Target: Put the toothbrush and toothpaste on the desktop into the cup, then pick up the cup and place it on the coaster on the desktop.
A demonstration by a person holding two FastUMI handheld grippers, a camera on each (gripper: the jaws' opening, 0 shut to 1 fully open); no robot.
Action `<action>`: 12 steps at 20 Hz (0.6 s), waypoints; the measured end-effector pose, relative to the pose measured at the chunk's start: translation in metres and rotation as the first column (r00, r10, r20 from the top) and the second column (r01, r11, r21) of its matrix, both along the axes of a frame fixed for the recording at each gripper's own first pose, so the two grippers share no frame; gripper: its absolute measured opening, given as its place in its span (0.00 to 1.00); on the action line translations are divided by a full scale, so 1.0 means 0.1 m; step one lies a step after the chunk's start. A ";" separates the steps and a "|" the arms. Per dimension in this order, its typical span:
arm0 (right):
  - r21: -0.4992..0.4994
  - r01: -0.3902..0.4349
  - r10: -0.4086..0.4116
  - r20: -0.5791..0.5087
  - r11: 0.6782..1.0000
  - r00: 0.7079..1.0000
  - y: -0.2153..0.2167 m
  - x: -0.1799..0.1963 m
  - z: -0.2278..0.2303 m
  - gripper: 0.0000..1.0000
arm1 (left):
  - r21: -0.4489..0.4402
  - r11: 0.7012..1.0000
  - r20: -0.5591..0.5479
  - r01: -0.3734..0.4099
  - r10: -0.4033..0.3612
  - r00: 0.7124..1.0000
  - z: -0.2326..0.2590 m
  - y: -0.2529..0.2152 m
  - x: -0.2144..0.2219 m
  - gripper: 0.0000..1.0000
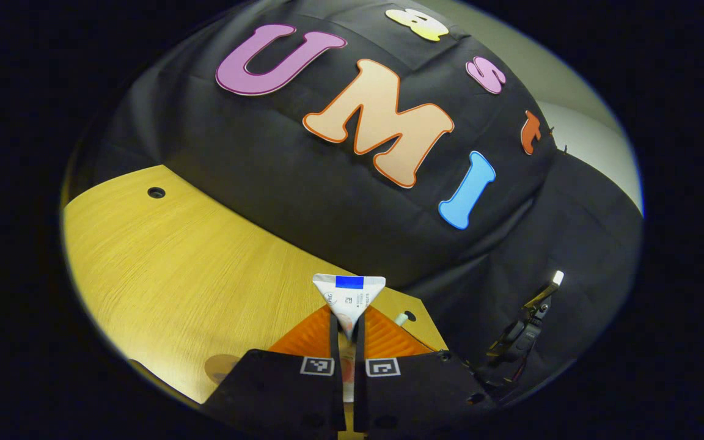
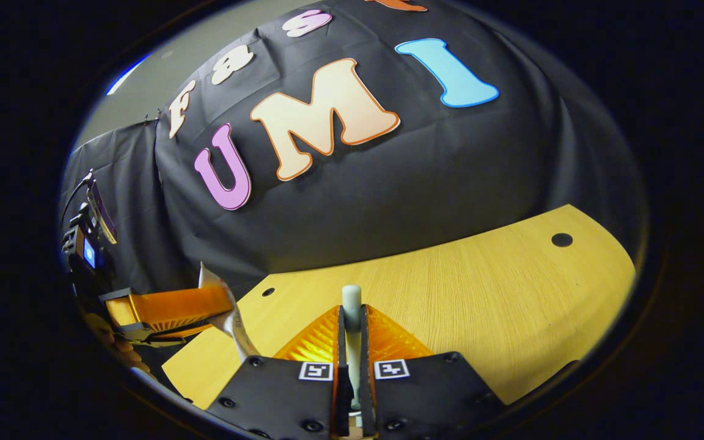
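In the left gripper view, the wooden desktop [image 1: 162, 269] takes the left part, with a small round hole [image 1: 156, 192] near its far edge, and the black cloth wall [image 1: 303, 177] rises behind it. At the bottom middle, the left gripper [image 1: 347, 327] has its two fingers closed tightly on the toothpaste [image 1: 348, 296]; the flat crimped end of the tube stands up between the fingers, above the desktop, so the tube is held in the air and not lying on the wood. Just right of the fingers there is a second hole [image 1: 409, 316] in the desktop, and a small pale tip shows beside it, which I cannot identify surely. Further right, in front of the dark cloth, a dark device with cables [image 1: 526, 327] is seen, but it is too unclear to name. In the right gripper view, the other gripper [image 2: 168, 308] appears at the left side with the toothpaste tube [image 2: 227, 308] in its grasp, over the left edge of the desktop [image 2: 480, 293]. In the middle bottom, the right gripper [image 2: 352, 324] is clenched on the toothbrush [image 2: 352, 305]; its pale rounded end points up between the fingers. At the far right a hole [image 2: 561, 239] lies in the wood.
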State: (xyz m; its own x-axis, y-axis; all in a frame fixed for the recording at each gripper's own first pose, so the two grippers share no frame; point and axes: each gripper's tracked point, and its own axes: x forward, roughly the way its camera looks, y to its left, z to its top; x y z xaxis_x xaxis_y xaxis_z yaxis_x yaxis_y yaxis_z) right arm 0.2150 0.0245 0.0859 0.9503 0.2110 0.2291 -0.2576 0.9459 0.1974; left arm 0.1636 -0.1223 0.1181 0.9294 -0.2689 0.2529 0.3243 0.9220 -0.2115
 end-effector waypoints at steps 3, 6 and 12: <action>0.048 0.038 -0.040 0.030 0.998 0.999 -0.18 -0.12 0.03 0.45 | 0.027 1.000 0.021 0.002 -0.003 1.000 -0.02 -0.09 0.05 0.04; 0.091 0.127 -0.133 0.062 0.988 0.989 -0.52 -0.21 0.09 0.94 | 0.006 1.000 0.024 0.024 -0.024 0.999 -0.05 -0.19 0.07 0.04; 0.136 0.255 -0.264 0.050 0.957 0.963 -1.19 -0.55 -0.01 0.97 | -0.006 1.000 0.044 0.009 -0.009 0.999 -0.10 -0.31 0.17 0.04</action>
